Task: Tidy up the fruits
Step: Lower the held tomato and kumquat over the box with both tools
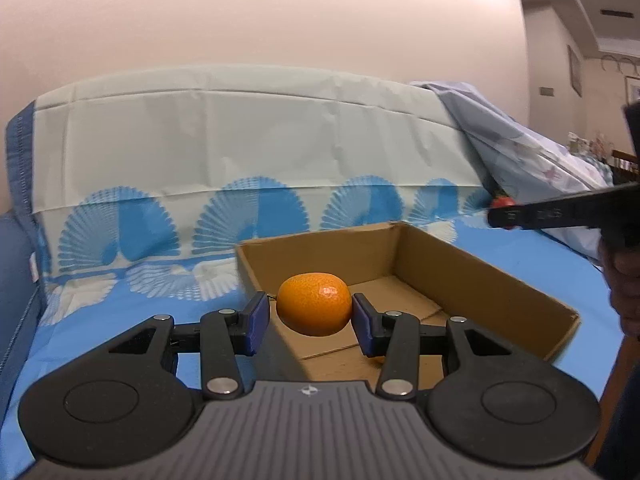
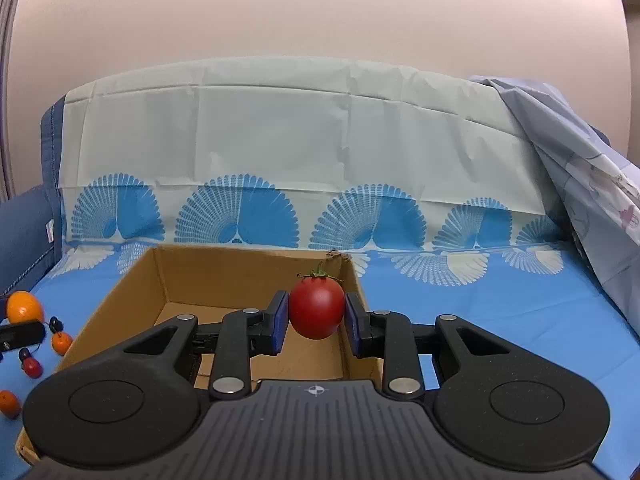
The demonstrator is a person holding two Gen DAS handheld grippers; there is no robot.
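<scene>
While both claws hang over the cardboard box, each one has a fruit pinched between its blue pads.

Left claw: clamped on an orange; pads press its two sides, fruit held clear above the box floor.
Right claw: clamped on a tomato; red, green stem on top, held above the right inner part of the box.
Box: open-top brown cardboard, sits on the bed; floor looks bare where it shows, though part of it is hidden behind the claws.
Bed sheet: blue with white and blue fan pattern; runs up over a backrest behind the box.
Loose fruit: left of the box in the right wrist view, on the sheet; one small orange near the box's wall, another small orange at the frame edge, a small red tomato between them.
Dark bits: small dark blobs among the loose fruit, too small to identify.
Left claw from the right wrist view: black tip at the far left edge with its orange just above it.
Right claw from the left wrist view: black finger crossing in from the right, a bit of red tomato at its tip, well above the box's far corner.
Person: a hand at the right edge, gripping the right tool's handle.
Pale cloth: light printed fabric draped at the right over the backrest.
Wall: plain beige behind the bed.
</scene>
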